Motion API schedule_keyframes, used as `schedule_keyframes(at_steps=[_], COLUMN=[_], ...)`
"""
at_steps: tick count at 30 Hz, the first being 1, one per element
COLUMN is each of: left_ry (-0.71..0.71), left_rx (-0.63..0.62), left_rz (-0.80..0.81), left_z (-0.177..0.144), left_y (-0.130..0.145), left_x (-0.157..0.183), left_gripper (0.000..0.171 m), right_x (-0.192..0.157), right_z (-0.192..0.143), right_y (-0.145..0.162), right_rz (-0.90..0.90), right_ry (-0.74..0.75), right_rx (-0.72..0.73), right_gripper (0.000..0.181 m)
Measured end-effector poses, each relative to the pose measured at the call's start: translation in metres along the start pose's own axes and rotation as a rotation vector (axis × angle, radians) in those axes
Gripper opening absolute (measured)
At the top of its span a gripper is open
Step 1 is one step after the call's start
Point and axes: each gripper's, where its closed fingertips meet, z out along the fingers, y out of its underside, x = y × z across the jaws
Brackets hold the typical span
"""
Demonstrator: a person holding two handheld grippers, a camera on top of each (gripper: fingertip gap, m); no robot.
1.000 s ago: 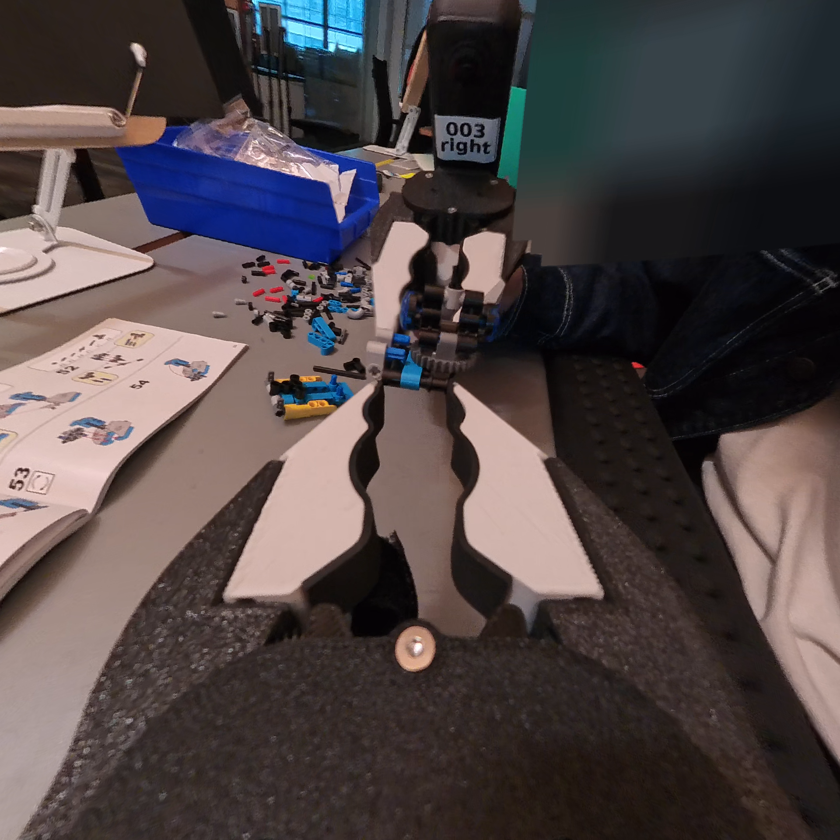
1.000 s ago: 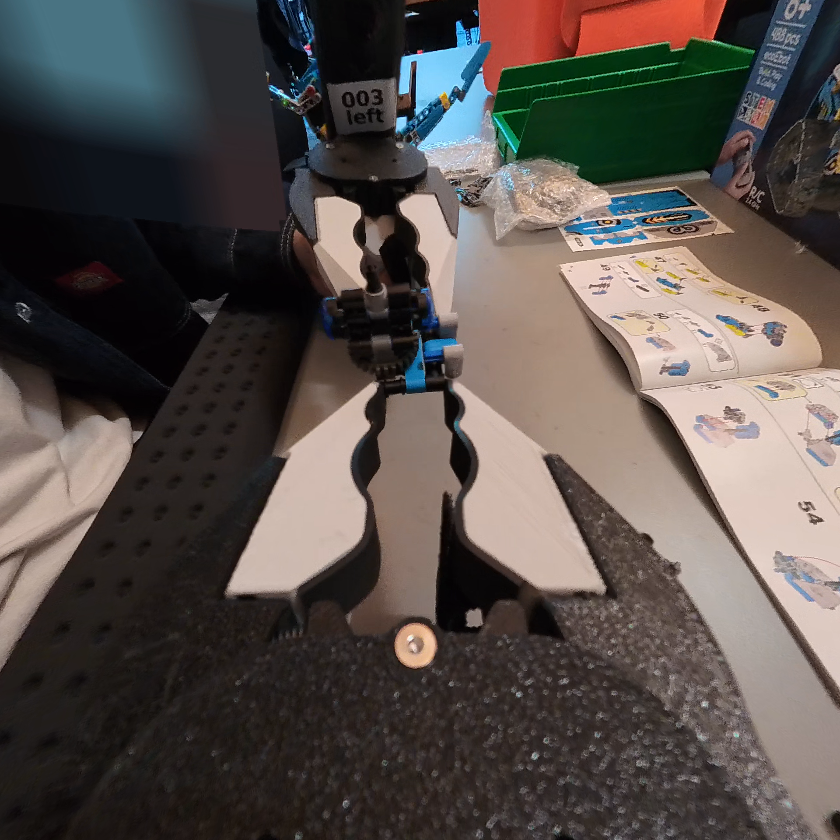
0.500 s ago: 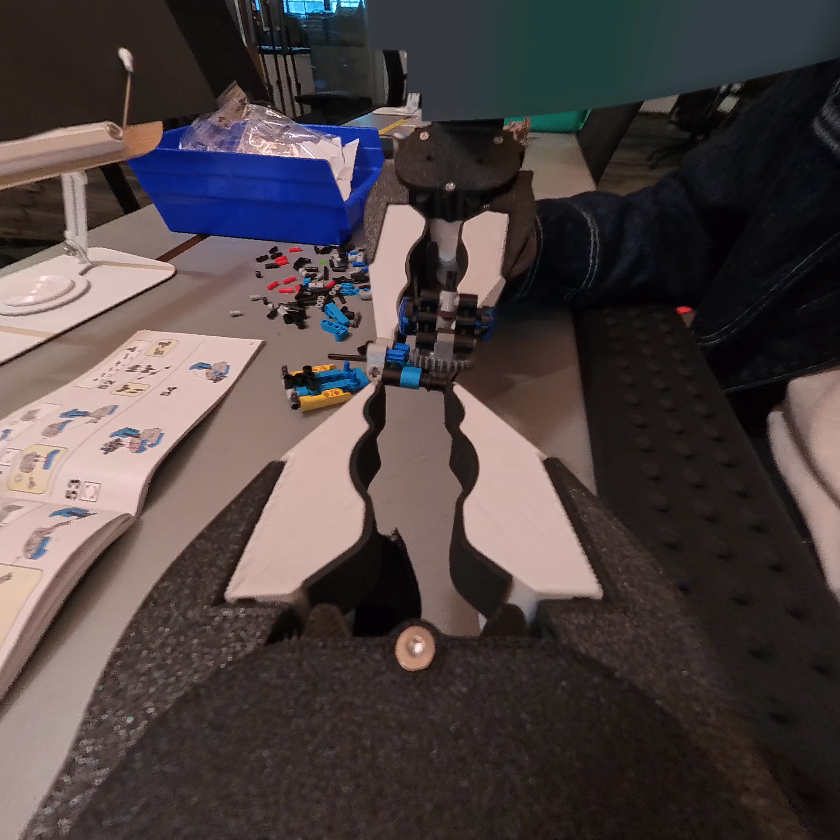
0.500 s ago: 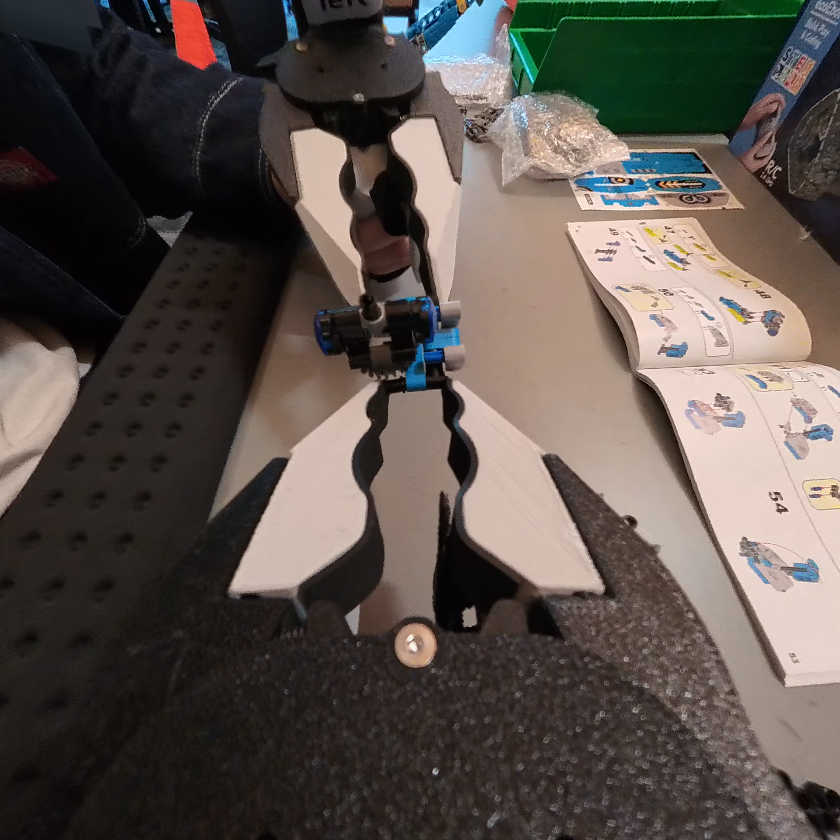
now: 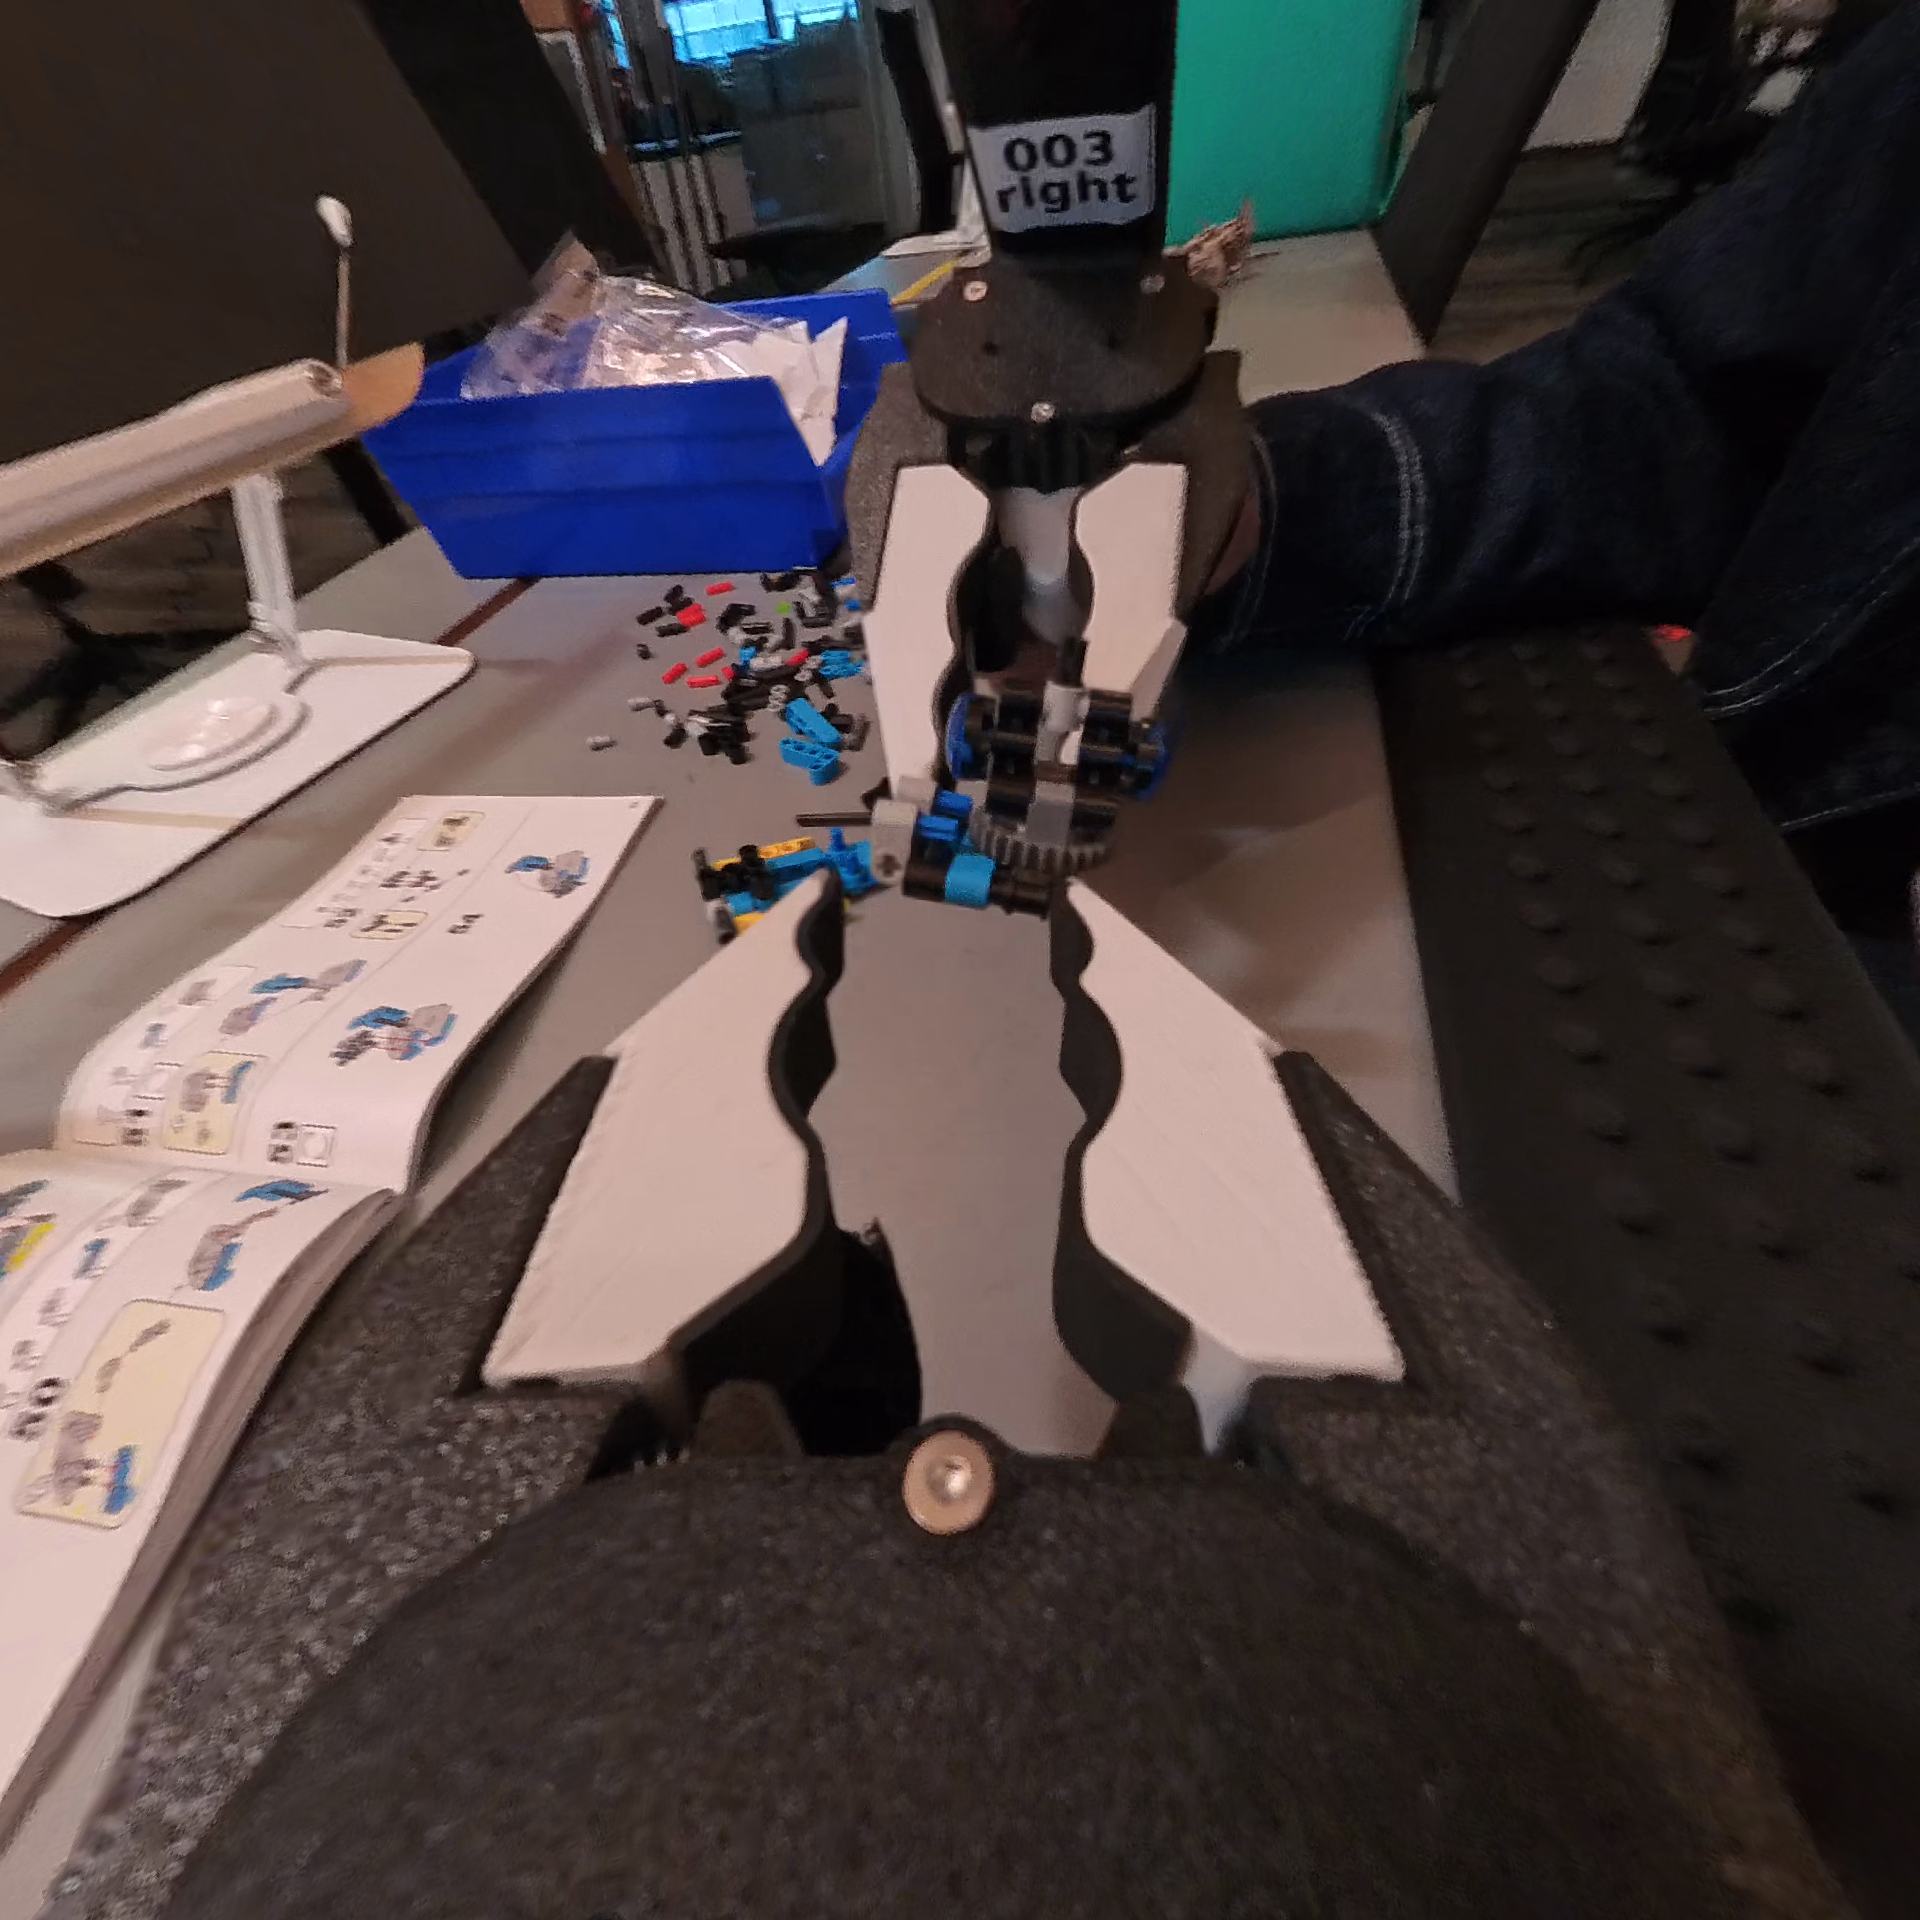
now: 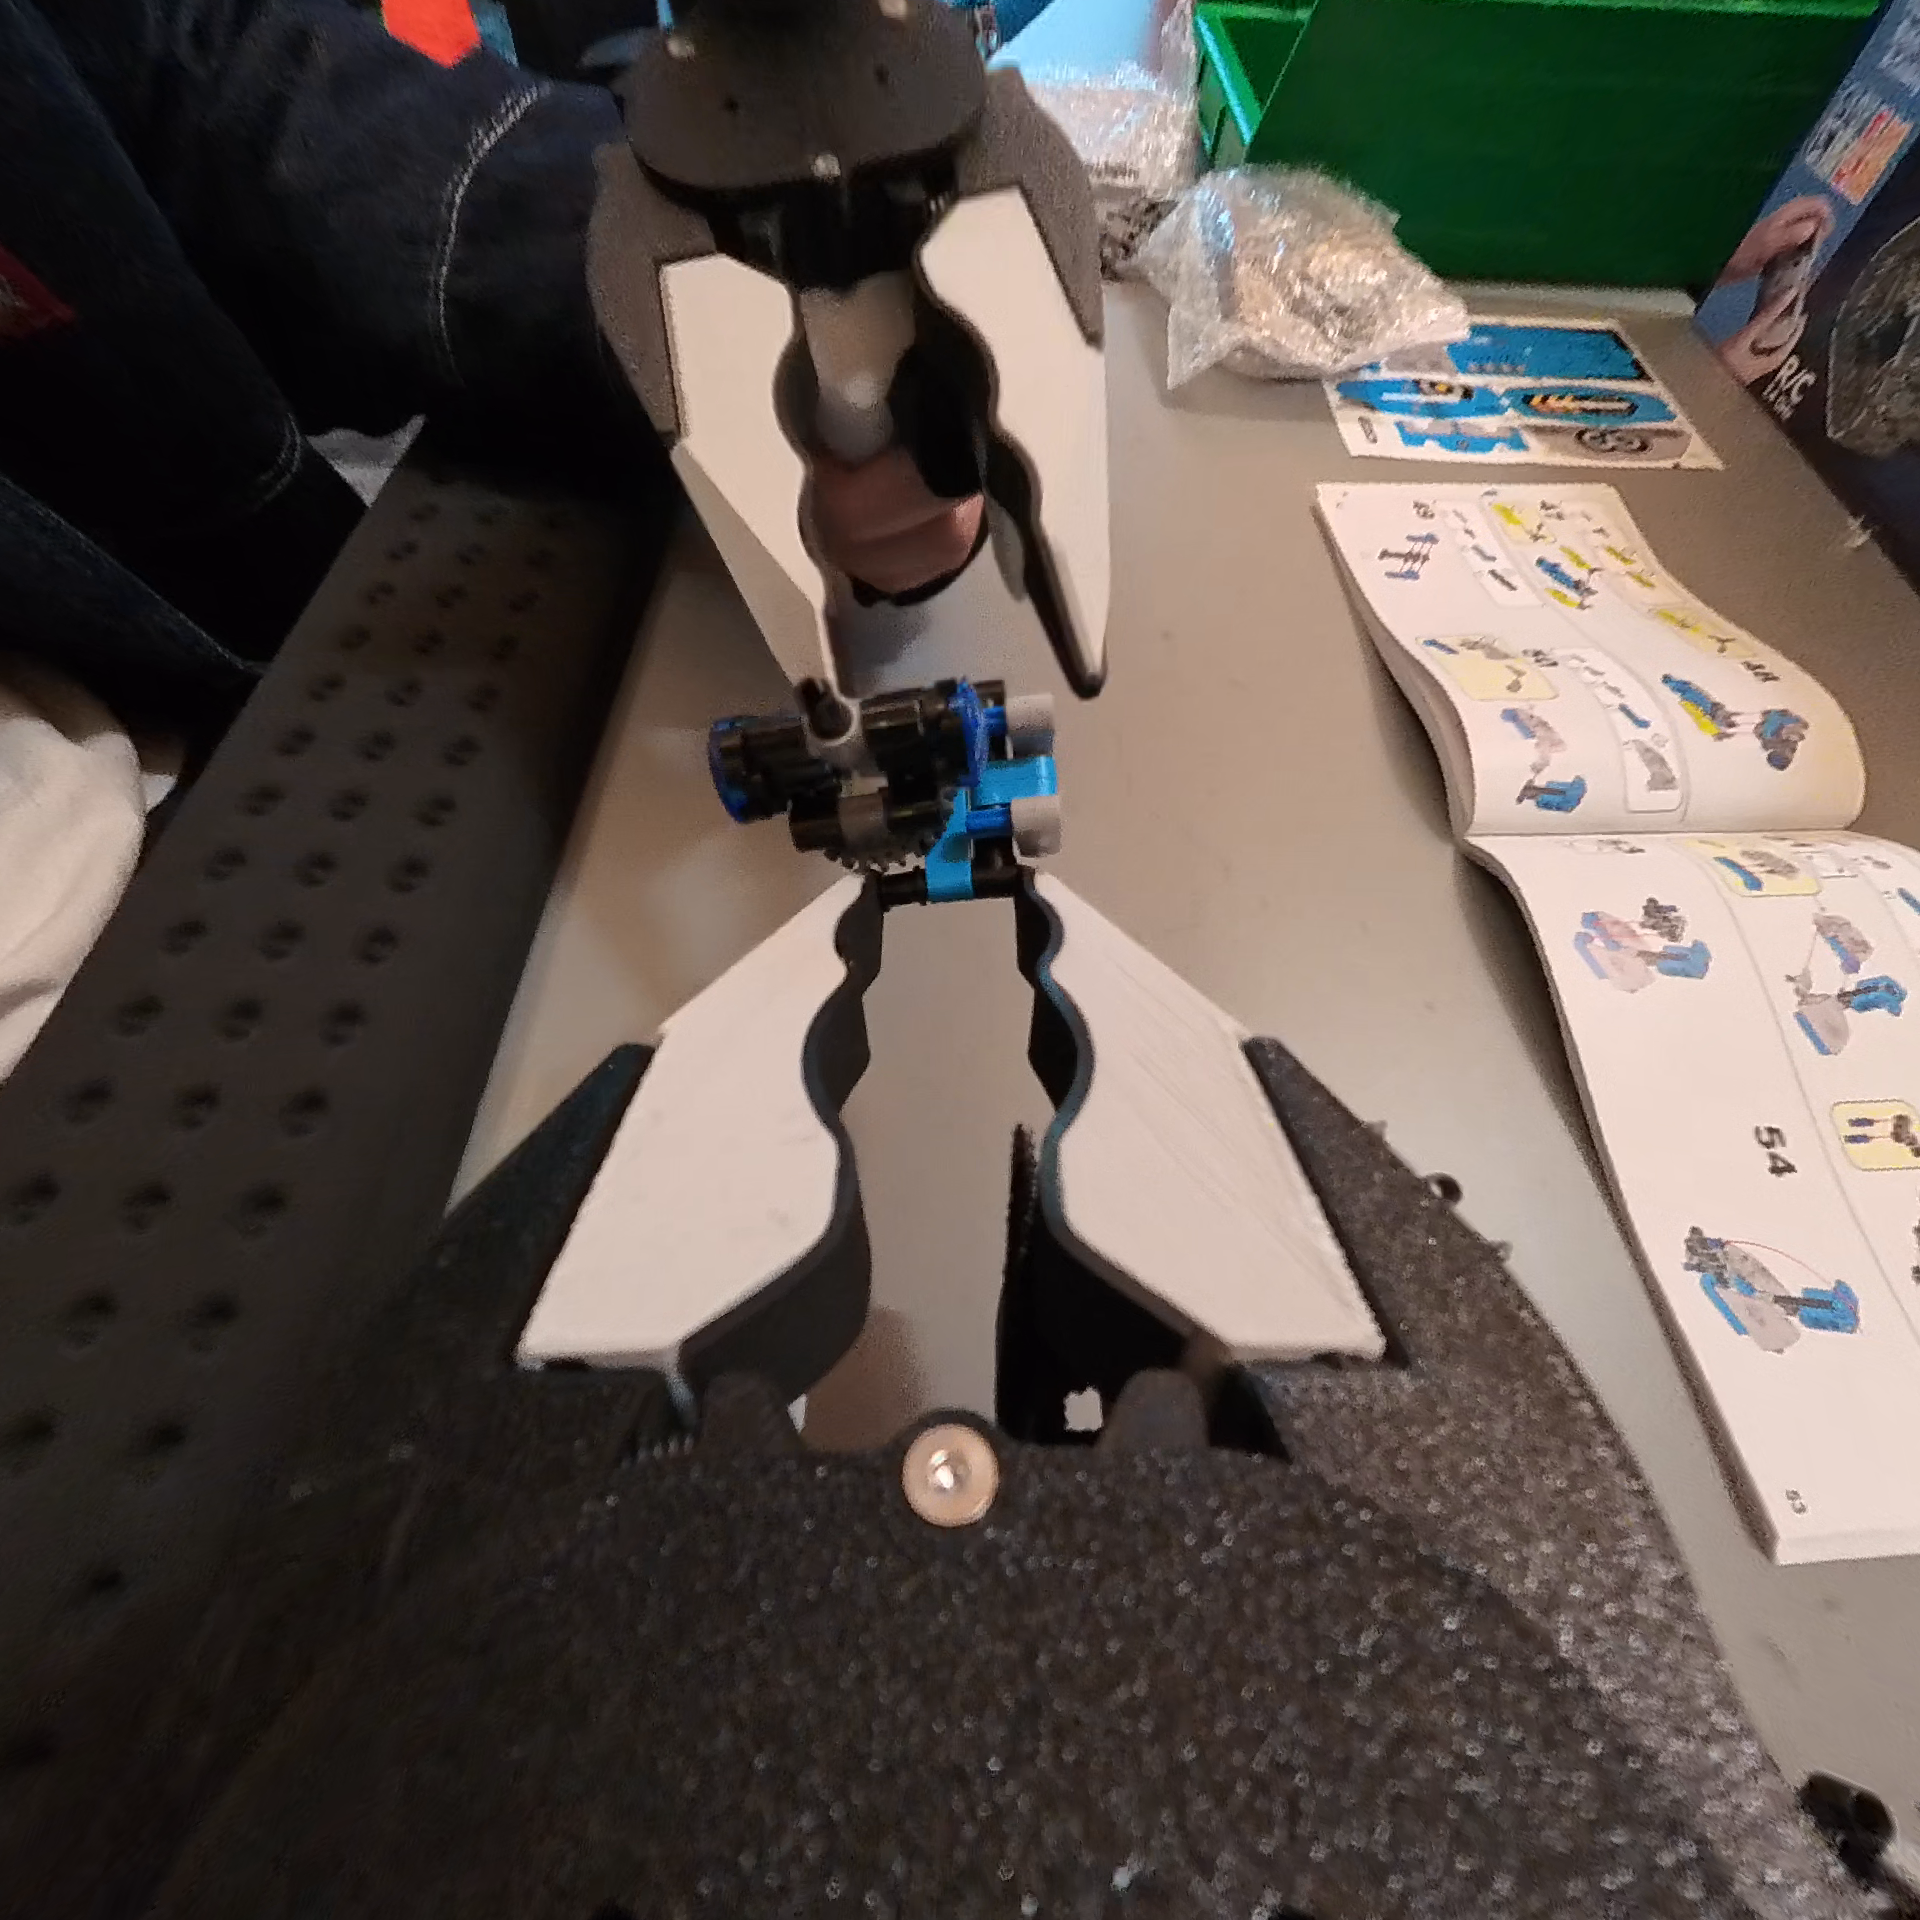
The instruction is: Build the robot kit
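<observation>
We are pinching the brick assembly [image 6: 894, 779] with the right gripper [image 6: 943, 888], whose fingertips are closing on the black-and-blue crossbar at the assembly's near end. The crossbar is lying across the fingers. The rest of the assembly, with its gear, wheels and white pin, is running away from the right tips toward the left gripper [image 5: 945, 899].

We are holding the left gripper with its jaws apart, facing the right one. Its tips are sitting just beyond the wheeled end of the assembly. We cannot tell whether one tip is touching the white pin. The right gripper is therefore the one carrying the assembly, above the grey table [image 6: 1247, 727].

Counting around the assembly, we are seeing:
- one open instruction booklet [image 6: 1662, 935] on its grey-block side
- one sticker sheet [image 6: 1507, 405] and one green bin [image 6: 1558, 135] beyond that booklet
- one small blue-and-yellow sub-build [image 5: 764, 873] just beside the assembly
- one scatter of loose pieces [image 5: 748, 665] farther off, too many to count
- one blue bin [image 5: 623, 488] behind the scatter
- one black perforated mat [image 6: 260, 935] on the assembly's other side
</observation>
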Motion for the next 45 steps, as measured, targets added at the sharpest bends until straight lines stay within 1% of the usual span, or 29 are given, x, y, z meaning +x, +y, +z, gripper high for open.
schedule_keyframes(at_steps=[1, 2, 5, 7, 8, 9, 13, 19, 23, 26, 29, 31, 32, 34, 36, 37, 39, 40, 41, 42, 43, 44, 45], left_ry=[0.006, 0.02, 0.041, 0.048, 0.059, 0.066, 0.049, 0.056, 0.078, 0.067, 0.068, 0.073, 0.075, 0.065, 0.033, 0.019, -0.01, -0.048, -0.065, -0.075, -0.093, -0.085, -0.069], left_rx=[-0.013, -0.012, 0.021, -0.019, -0.022, -0.012, -0.005, -0.011, 0.029, -0.007, 0.015, 0.022, 0.012, -0.004, 0.035, 0.033, -0.045, -0.109, -0.18, -0.242, -0.275, -0.285, -0.29], left_rz=[0.011, 0.013, 0.027, 0.01, 0.002, -0.002, 0.002, -0.045, -0.115, -0.083, -0.15, -0.165, -0.163, -0.16, -0.119, -0.121, -0.075, -0.029, 0.002, 0.008, 0.015, 0.029, 0.031], left_z=[0.001, 0.001, 0.0, 0.001, 0.001, 0.0, -0.001, -0.001, -0.004, -0.001, 0.0, 0.0, 0.0, 0.001, -0.002, -0.002, 0.001, 0.001, 0.0, -0.002, -0.004, -0.005, -0.005], left_y=[0.002, 0.002, -0.004, 0.003, 0.004, 0.001, -0.003, -0.002, -0.008, -0.004, -0.007, -0.008, -0.007, -0.004, -0.01, -0.011, 0.0, 0.011, 0.024, 0.035, 0.042, 0.043, 0.043], left_x=[0.002, 0.005, 0.01, 0.009, 0.01, 0.011, 0.009, 0.01, 0.009, 0.012, 0.009, 0.009, 0.011, 0.009, 0.003, -0.001, -0.005, -0.01, -0.013, -0.017, -0.02, -0.019, -0.017], left_gripper=[0.04, 0.035, 0.033, 0.033, 0.032, 0.028, 0.027, 0.026, 0.026, 0.026, 0.025, 0.025, 0.024, 0.024, 0.024, 0.025, 0.025, 0.025, 0.025, 0.025, 0.025, 0.025, 0.025], right_x=[0.0, -0.002, -0.009, -0.007, -0.007, -0.009, -0.009, -0.009, -0.01, -0.012, -0.011, -0.011, -0.013, -0.011, -0.005, -0.001, 0.003, 0.005, 0.009, 0.014, 0.015, 0.014, 0.014], right_z=[0.001, 0.001, 0.002, 0.002, 0.002, 0.002, 0.0, 0.002, 0.0, 0.001, 0.001, 0.003, 0.004, 0.008, 0.006, 0.004, 0.007, 0.008, 0.005, -0.001, -0.008, -0.011, -0.008], right_y=[0.002, 0.0, 0.0, 0.004, 0.003, 0.002, -0.003, -0.001, -0.008, 0.001, 0.0, 0.0, 0.002, 0.007, -0.005, -0.007, 0.002, 0.013, 0.021, 0.016, 0.002, -0.01, -0.013], right_rz=[-0.004, -0.003, 0.031, 0.027, 0.034, 0.049, 0.095, 0.113, 0.086, 0.043, 0.019, 0.004, 0.01, -0.011, 0.123, 0.153, 0.172, 0.156, 0.145, 0.149, 0.169, 0.196, 0.204], right_ry=[0.0, -0.006, -0.056, -0.048, -0.055, -0.069, -0.101, -0.119, -0.117, -0.098, -0.06, -0.048, -0.061, -0.039, -0.08, -0.076, -0.062, -0.05, -0.035, -0.024, -0.048, -0.069, -0.067], right_rx=[-0.008, -0.001, -0.009, -0.019, -0.012, -0.005, 0.04, 0.043, 0.081, 0.003, -0.009, -0.007, -0.023, -0.043, 0.062, 0.084, 0.056, 0.005, -0.034, -0.001, 0.077, 0.137, 0.141], right_gripper=[0.025, 0.025, 0.025, 0.025, 0.025, 0.025, 0.025, 0.025, 0.024, 0.024, 0.023, 0.023, 0.022, 0.023, 0.024, 0.025, 0.026, 0.04, 0.046, 0.048, 0.049, 0.054, 0.061])
